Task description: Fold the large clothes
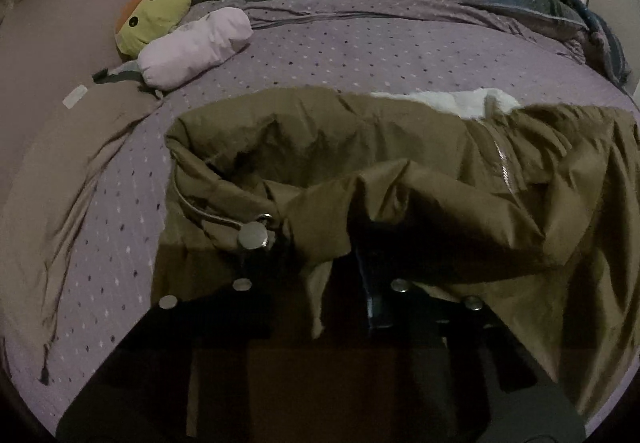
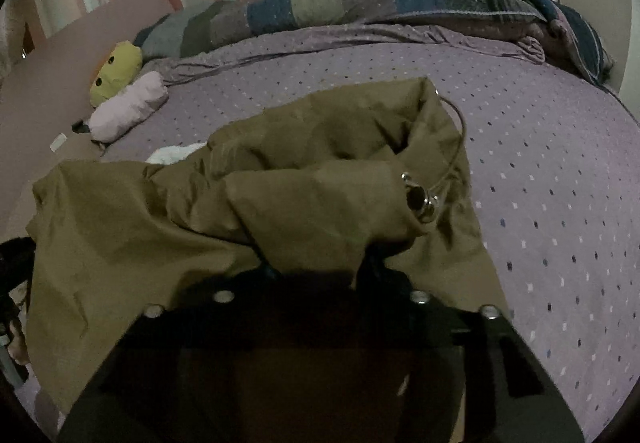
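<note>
Olive-brown jacket (image 1: 400,179) on purple dotted bed cover (image 1: 320,55), long axis running across, from left tongs (image 1: 320,271) to right tongs (image 2: 320,263). Each tongs nearly closed, pinching hem fold at own end. Fabric lies straight ahead of both; neither hand nearer.

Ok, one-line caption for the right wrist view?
Right gripper clamps the olive jacket hem on a dotted purple bedspread, drawcord toggle beside it.
</note>
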### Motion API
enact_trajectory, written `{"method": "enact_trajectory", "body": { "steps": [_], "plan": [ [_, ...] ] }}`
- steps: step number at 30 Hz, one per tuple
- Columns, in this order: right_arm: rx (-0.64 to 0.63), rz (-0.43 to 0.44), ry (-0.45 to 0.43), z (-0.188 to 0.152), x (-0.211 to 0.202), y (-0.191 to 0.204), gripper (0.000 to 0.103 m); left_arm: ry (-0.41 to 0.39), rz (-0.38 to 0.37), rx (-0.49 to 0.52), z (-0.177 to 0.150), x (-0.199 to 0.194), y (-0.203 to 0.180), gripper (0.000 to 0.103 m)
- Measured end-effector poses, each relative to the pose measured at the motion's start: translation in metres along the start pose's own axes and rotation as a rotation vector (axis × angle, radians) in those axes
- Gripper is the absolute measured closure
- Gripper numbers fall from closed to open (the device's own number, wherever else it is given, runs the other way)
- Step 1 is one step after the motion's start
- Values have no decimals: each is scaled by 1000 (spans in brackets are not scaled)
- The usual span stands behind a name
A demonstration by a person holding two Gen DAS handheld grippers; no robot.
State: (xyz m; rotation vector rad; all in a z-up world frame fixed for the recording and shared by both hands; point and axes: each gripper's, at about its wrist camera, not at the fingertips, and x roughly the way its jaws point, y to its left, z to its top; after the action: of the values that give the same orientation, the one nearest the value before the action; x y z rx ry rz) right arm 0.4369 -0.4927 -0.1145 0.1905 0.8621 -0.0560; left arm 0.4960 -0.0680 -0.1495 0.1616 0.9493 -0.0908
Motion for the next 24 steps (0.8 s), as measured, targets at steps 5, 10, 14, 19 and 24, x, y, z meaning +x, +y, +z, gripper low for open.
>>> {"method": "enact_trajectory", "body": {
  "steps": [5,10,14,19,24],
  "plan": [
    [6,-44,34,13,19,0,66,25,42,-24,17,20,6,77],
    [-7,-73,41,19,30,1,66,32,83,-11,23,32,2,77],
    [-4,-89,49,23,40,2,66,41,97,-11,31,41,1,77],
    [-5,-118,70,31,54,4,66,59,116,2,37,54,2,77],
    [6,-137,109,40,70,4,66,84,127,7,47,70,3,77]
  ]
}}
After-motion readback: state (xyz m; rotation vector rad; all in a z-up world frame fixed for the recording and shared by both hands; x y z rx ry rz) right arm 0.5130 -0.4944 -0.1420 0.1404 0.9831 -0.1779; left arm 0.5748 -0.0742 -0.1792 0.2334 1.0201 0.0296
